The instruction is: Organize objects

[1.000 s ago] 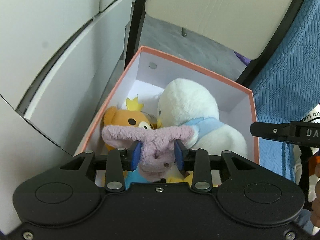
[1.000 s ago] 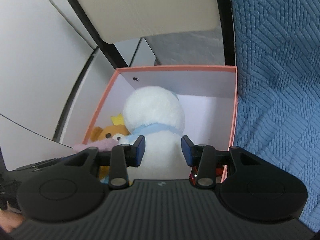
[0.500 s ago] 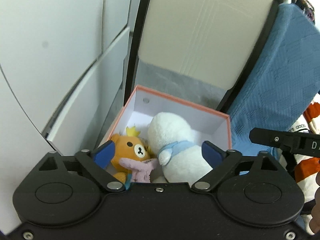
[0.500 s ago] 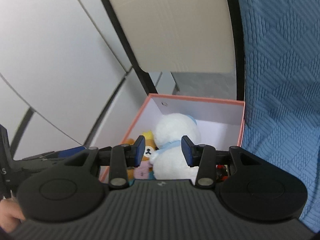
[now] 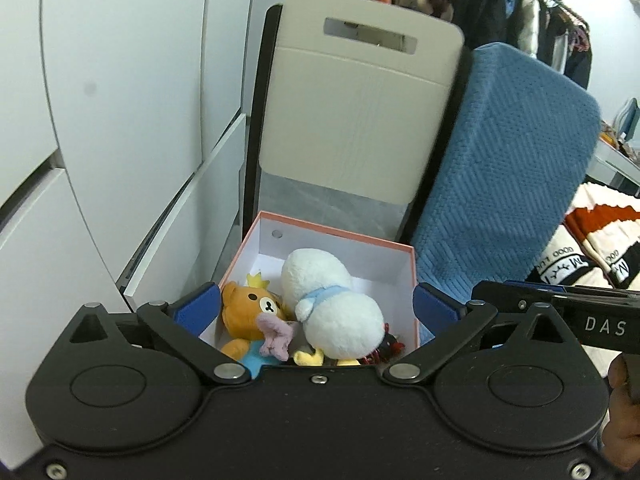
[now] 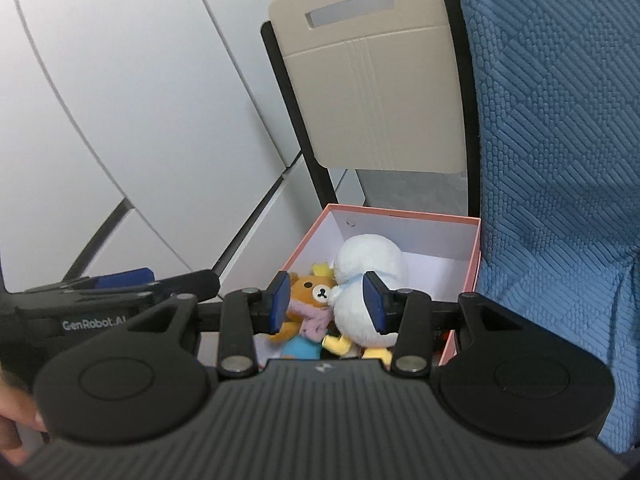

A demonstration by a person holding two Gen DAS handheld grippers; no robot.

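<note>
A pink-rimmed white box [image 5: 336, 232] stands on the floor and holds a white duck plush [image 5: 332, 300], an orange bear plush [image 5: 250, 310] and a small mauve plush [image 5: 276, 334] lying across the bear. My left gripper [image 5: 316, 310] is wide open and empty, held high above the box. My right gripper [image 6: 326, 302] is open partway and empty, also above the box [image 6: 404, 214]. The duck [image 6: 366, 280], the bear [image 6: 312, 294] and the mauve plush [image 6: 314, 322] show between its fingers.
A beige folding chair [image 5: 360, 116] stands behind the box. A blue quilted cover [image 5: 500, 184] hangs to the right, also in the right wrist view [image 6: 560, 140]. White cabinet doors [image 5: 120, 100] are on the left. A striped knit garment [image 5: 592, 248] lies at far right.
My left gripper let go of the mauve plush, which now lies in the box, and opened wide. Both grippers have lifted up and back from the box.
</note>
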